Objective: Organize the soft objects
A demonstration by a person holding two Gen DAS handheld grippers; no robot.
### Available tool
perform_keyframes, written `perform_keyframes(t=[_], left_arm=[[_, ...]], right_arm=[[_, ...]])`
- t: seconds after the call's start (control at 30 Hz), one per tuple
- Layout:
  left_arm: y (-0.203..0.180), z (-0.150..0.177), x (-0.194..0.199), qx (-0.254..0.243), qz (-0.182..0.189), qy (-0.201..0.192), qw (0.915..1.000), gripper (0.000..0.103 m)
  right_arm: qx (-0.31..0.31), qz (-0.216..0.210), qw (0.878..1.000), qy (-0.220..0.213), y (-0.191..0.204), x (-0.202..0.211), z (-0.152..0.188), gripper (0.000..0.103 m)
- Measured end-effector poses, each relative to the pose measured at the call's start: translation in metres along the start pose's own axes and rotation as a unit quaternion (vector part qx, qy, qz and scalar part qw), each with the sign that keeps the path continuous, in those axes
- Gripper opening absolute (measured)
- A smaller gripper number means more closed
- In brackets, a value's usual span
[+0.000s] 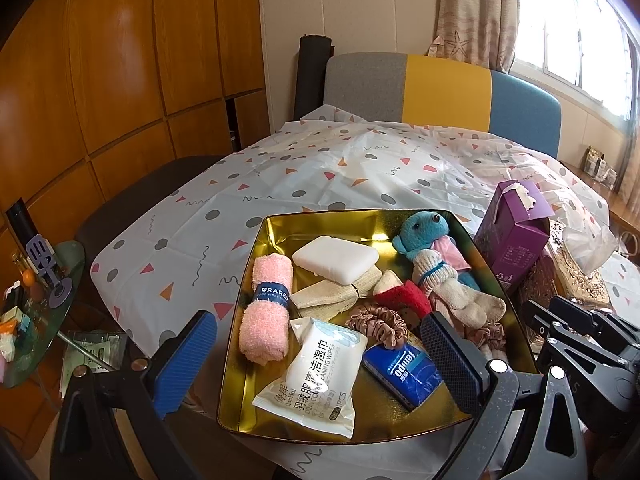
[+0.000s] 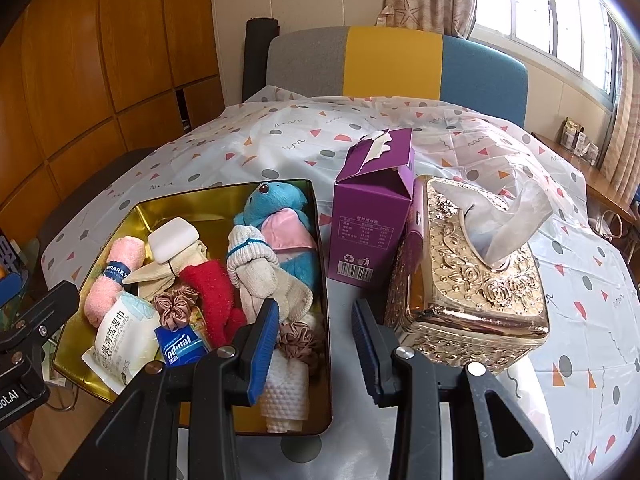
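A gold metal tray [image 1: 280, 224] [image 2: 120, 216] on the table holds soft things: a rolled pink towel [image 1: 266, 304] [image 2: 114, 276], a white sponge block [image 1: 336, 258], a blue plush toy [image 1: 422, 234] [image 2: 280, 208], cream socks [image 2: 260, 276], a red sock [image 2: 212, 296], brown scrunchies [image 1: 376, 322], a wet-wipes pack [image 1: 316, 376] [image 2: 120, 340], a blue Tempo tissue pack [image 1: 404, 372] and a white rolled cloth [image 2: 286, 396]. My left gripper [image 1: 320, 364] is open and empty above the tray's near edge. My right gripper [image 2: 314, 344] is open and empty over the tray's right wall.
A purple carton [image 2: 372, 216] [image 1: 512, 232] and an ornate gold tissue box [image 2: 472, 280] stand right of the tray. A patterned cloth [image 1: 320, 168] covers the table. A grey, yellow and blue chair back [image 1: 440, 88] stands behind. A glass side table [image 1: 32, 312] is at the left.
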State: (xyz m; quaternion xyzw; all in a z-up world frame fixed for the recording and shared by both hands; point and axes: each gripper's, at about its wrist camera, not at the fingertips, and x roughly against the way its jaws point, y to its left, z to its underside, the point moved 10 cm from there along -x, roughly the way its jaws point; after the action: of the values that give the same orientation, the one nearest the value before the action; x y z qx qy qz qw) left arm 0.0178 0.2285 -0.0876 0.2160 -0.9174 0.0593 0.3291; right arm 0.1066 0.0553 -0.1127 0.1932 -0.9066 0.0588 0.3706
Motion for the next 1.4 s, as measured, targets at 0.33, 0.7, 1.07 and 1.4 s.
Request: perform_keyframes(t=[0.33,0.7,1.07,1.4], left_arm=[[0.0030,0.0018,0.0007,0.003,-0.004,0.003,1.0000,0.103],[0.0036,0.0026,0.0012,0.005,-0.003,0.005,1.0000,0.103],[0.0040,0.0026,0.0009,0.004,-0.005,0.005,1.0000,0.103],[0.0036,0.0040,0.0006,0.003,-0.005,0.009,0.9999,0.103]], right_arm=[[-0.001,0.000,1.000,0.000,0.0005,-0.0002,0.0006,0.037],[-0.001,0.002,1.000,0.001,0.0018,-0.0009,0.0007,0.037],[-0.002,0.001,1.000,0.003,0.0020,-0.0029,0.0021,0.037],[-0.002,0.000,1.000,0.006,0.0015,-0.0044,0.0037,0.037]])
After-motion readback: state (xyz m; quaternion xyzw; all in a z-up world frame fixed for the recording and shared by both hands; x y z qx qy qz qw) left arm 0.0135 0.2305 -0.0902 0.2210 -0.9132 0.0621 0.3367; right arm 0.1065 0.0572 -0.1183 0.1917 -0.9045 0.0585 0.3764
